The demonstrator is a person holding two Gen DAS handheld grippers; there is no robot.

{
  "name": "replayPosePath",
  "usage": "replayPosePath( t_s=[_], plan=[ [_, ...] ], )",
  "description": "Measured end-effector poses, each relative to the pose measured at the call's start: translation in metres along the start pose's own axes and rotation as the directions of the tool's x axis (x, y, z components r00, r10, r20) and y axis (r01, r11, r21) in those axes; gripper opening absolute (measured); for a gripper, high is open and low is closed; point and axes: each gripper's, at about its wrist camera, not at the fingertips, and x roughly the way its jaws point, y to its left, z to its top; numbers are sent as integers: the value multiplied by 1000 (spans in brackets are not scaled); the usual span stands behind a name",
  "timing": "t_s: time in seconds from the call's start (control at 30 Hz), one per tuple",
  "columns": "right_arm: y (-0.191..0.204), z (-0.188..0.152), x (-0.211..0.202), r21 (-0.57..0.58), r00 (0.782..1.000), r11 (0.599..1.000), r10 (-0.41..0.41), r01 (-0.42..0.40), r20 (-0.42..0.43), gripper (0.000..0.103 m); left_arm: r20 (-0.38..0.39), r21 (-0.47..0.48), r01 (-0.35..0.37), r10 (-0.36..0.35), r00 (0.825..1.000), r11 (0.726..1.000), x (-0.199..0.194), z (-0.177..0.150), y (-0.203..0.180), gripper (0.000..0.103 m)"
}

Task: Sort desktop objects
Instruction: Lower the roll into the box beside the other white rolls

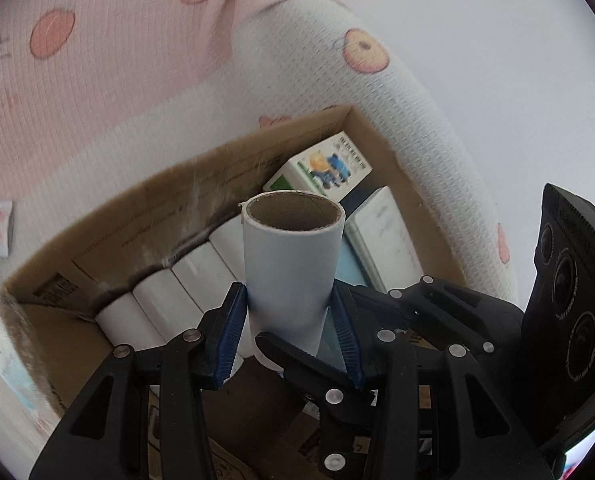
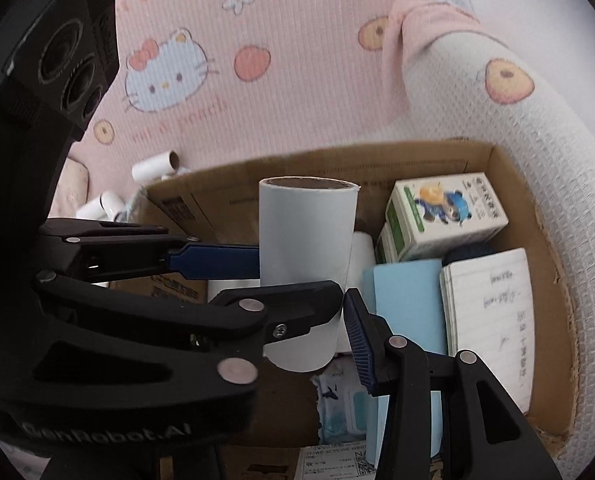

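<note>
We hold a roll (image 1: 293, 264) upright over the open box (image 1: 201, 184), the left tool (image 1: 293, 332) clamped on its lower half with both blue pads pressed against the white paper. In the right wrist view the same roll (image 2: 307, 256) hangs above the box (image 2: 509, 184). Only one finger of the right tool (image 2: 359, 344) shows there, close beside the roll, so we cannot tell whether that tool is apart or together.

The roll is smooth and hollow, so we judge it could slip downward or crush if the grip loosens or tightens. With the two tools this close, a careless turn could knock them together.

Room inside is tight. A row of rolls (image 1: 185, 280) lies along the far wall, a carton (image 2: 445, 216) fills the far right corner, a notepad (image 2: 493, 320) lies against the right wall, and a blue sheet (image 2: 409, 304) sits beside it. The bare box floor at the near left looks like the only free spot. Loose rolls (image 2: 153, 166) lie on the bed beyond the box's far left corner.
</note>
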Motion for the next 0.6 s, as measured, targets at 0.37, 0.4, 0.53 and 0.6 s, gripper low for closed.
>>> replayPosePath(
  t_s=[0.37, 0.4, 0.53, 0.6],
  plan=[
    [-10, -2, 17, -40, 997, 999, -8, 5, -71, 40, -104, -180, 110, -130, 986, 978, 25, 1, 31, 47],
    [-10, -2, 18, -39, 997, 999, -5, 2, -74, 40, -110, -186, 111, -133, 985, 976, 29, 1, 32, 47],
    [-12, -1, 23, -42, 997, 999, 6, -9, -82, 40, -116, -187, 103, -126, 985, 977, 31, -2, 34, 47],
    [-12, 1, 26, -51, 996, 999, -3, -1, -89, 40, -115, -182, 91, -114, 987, 979, 30, -2, 32, 47]
  ],
)
